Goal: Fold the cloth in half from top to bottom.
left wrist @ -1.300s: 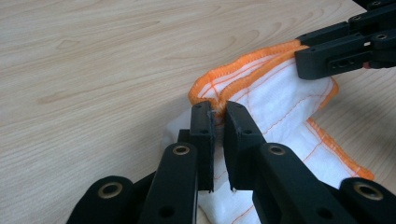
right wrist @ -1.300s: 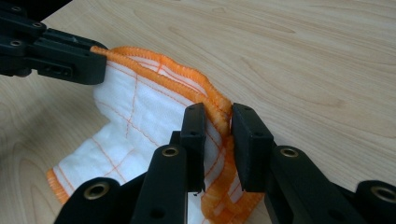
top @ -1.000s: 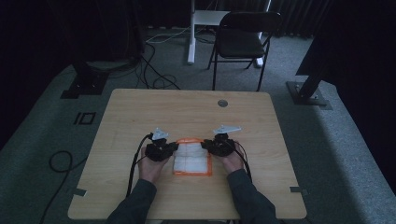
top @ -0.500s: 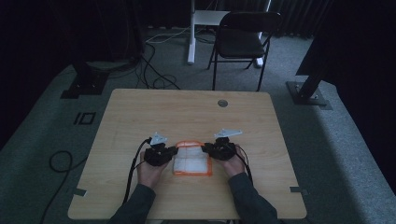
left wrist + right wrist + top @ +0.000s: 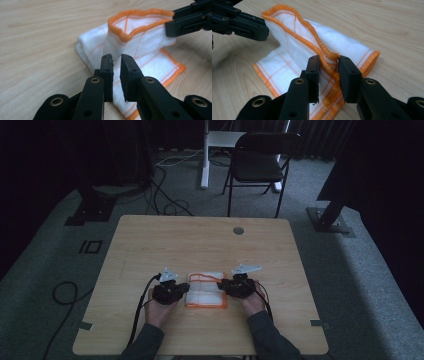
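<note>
White cloth [image 5: 206,290] with orange edging lies low at the centre of the counter [image 5: 200,240], its top layer pinched by left gripper [image 5: 116,65] and right gripper [image 5: 328,66], jaws clenched on it.

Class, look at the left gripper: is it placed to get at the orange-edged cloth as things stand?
Probably yes. The left gripper has its fingers right at the cloth, seemingly pinching a raised layer, with nothing between; the right gripper holds the opposite side.
</note>
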`<state>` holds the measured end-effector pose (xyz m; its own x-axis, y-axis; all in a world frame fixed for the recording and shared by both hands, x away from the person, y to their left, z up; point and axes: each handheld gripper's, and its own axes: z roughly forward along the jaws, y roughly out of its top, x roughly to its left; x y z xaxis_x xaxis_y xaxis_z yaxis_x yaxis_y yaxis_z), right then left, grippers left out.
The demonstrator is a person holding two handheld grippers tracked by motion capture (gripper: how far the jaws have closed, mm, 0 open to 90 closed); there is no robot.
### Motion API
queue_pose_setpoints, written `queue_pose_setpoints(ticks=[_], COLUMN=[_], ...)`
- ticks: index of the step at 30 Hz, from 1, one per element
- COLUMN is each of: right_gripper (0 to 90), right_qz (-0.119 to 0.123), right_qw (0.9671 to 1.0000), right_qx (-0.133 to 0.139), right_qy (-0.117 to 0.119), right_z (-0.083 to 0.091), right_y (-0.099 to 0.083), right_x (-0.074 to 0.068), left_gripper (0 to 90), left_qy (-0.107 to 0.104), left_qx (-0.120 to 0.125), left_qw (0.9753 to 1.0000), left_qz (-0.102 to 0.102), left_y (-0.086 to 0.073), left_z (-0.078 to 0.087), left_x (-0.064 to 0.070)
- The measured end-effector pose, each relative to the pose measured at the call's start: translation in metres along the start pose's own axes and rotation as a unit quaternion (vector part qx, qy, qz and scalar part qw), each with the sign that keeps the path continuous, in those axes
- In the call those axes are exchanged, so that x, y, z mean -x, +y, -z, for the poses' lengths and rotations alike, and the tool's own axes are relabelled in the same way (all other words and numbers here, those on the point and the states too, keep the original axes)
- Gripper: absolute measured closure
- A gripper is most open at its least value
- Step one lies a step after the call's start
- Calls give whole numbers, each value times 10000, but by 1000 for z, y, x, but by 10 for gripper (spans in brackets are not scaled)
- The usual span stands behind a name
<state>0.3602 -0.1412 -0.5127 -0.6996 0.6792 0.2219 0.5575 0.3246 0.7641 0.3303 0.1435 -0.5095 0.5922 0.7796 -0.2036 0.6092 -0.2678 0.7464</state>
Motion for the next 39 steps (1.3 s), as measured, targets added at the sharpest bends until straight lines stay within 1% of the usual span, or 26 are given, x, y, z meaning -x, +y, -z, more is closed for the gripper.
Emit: queue_pose_setpoints(ticks=[3, 5, 6, 10, 11, 13, 15, 17, 18, 20, 22, 24, 27, 30, 33, 37, 39], right_gripper=[716, 716, 715, 715, 715, 715, 715, 715, 715, 715, 715, 715, 713, 696, 647, 641, 639], right_qz=[77, 77, 69, 88, 88, 103, 103, 105, 114, 114, 125, 113, 147, 157, 92, -38, -54], right_qw=[10000, 10000, 10000, 9999, 9999, 9999, 9999, 9999, 9999, 9999, 9999, 9999, 9999, 9999, 9999, 9996, 9994], right_qx=[-22, -36, -34, -34, -34, -45, -34, -42, -45, -46, -46, -47, -42, -3, 119, 285, 337], right_qy=[11, 23, 21, 35, 35, 42, 40, 40, 39, 51, 53, 60, 71, 72, 73, 73, 39], right_z=[1, 2, 2, 3, 3, 3, 3, 3, 3, 4, 5, 6, 7, 10, 15, 22, 24], right_y=[-2, -3, -3, -4, -4, -5, -6, -6, -6, -7, -7, -8, -8, -8, -7, -5, -4], right_x=[-2, -3, -4, -5, -5, -6, -6, -6, -6, -6, -6, -6, -6, -7, -5, 1, 1], left_gripper=[786, 753, 720, 634, 617, 603, 599, 604, 604, 657, 731, 785, 828, 844, 845, 843, 835], left_qy=[20, 28, 19, -52, -52, 23, 64, 67, 134, 187, 220, 235, 224, 197, 167, 117, 76], left_qx=[28, 105, 168, 369, 369, 397, 361, 356, 355, 304, 263, 243, 198, 194, 173, 165, 160], left_qw=[10000, 9999, 9999, 9993, 9993, 9991, 9993, 9993, 9993, 9994, 9994, 9994, 9995, 9995, 9996, 9996, 9996], left_qz=[-12, -12, -29, -96, -96, -125, -107, -90, -67, -19, -28, -36, -113, -159, -168, -204, -198], left_y=[0, 3, 5, 14, 14, 20, 22, 22, 23, 23, 22, 21, 18, 16, 14, 8, 3], left_z=[3, 6, 8, 14, 14, 12, 8, 7, 5, 3, 4, 5, 7, 9, 11, 11, 12], left_x=[1, 3, 4, 11, 11, 13, 13, 12, 12, 11, 10, 10, 11, 12, 12, 13, 14])
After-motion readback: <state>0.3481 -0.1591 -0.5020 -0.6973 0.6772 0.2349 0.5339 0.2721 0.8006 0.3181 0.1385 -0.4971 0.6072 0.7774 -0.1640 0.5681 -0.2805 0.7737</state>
